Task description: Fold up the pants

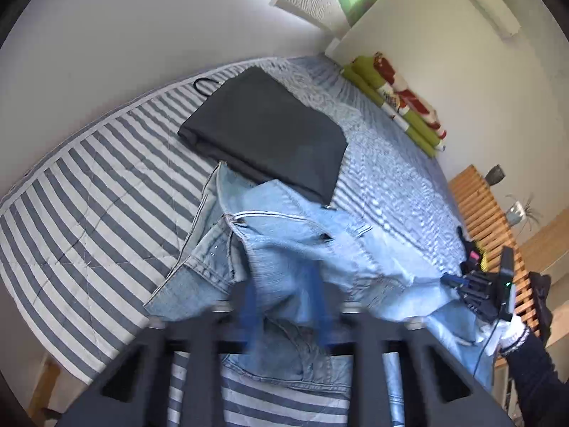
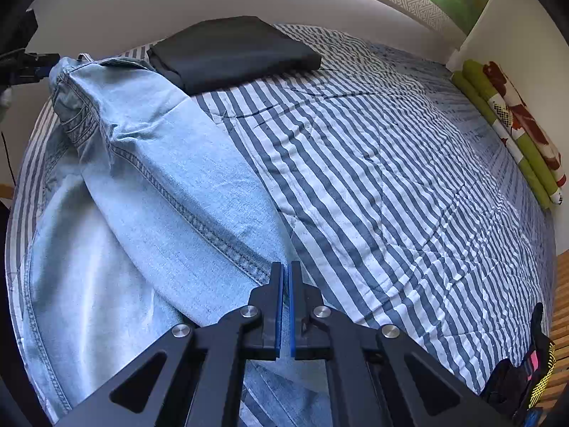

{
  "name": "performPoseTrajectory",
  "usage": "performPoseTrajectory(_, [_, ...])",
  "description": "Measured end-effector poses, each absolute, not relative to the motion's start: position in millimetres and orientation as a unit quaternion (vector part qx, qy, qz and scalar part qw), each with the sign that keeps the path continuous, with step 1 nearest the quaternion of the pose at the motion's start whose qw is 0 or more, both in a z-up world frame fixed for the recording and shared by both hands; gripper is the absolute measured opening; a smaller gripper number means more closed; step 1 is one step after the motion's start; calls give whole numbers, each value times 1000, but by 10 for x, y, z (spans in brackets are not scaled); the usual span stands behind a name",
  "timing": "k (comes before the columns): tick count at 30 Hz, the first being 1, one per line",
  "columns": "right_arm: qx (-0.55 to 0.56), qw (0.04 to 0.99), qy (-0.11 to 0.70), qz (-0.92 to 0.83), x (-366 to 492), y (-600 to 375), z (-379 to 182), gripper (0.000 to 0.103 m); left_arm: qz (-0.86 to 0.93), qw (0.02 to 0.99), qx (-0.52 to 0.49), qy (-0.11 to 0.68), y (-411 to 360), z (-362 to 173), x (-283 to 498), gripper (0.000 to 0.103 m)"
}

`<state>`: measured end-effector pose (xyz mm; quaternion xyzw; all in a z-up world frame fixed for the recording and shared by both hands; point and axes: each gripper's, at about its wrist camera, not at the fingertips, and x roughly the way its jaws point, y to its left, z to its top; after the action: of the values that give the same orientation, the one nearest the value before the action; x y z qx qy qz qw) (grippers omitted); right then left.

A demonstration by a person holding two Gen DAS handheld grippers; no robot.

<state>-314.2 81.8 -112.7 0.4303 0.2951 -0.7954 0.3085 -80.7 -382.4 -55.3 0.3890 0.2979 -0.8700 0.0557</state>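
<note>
Light blue jeans (image 1: 291, 249) lie crumpled on a striped bed quilt (image 1: 89, 195). In the left wrist view my left gripper (image 1: 284, 306) is blurred, with the bunched waist end of the denim gathered between its blue fingers (image 1: 249, 313) and lifted. The right wrist view shows the same gripper (image 2: 44, 67) at the raised waistband of the jeans (image 2: 160, 178). My right gripper (image 2: 286, 270) has its pads almost together at the edge of a leg seam. From the left wrist view, the denim is drawn to a point at that right gripper (image 1: 451, 280).
A folded black garment (image 1: 263, 128) lies on the quilt (image 2: 391, 178) just beyond the jeans. A rolled green and red blanket (image 2: 512, 124) lines the wall side. A slatted wooden bench (image 1: 487, 220) stands beside the bed, and a dark sleeve (image 1: 530, 366) shows behind the right gripper.
</note>
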Motion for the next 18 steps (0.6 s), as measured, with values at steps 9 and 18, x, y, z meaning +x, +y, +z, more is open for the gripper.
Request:
performPoseTrajectory(9, [387,271,279,-836,-3160,945,-765,0,-902,87,340,250,-3883,60,-1209,4])
performPoseTrajectory(18, [405,369,220,-807,-3512,956,-579,20,-923,92,333,172,-3766,514,-1753,4])
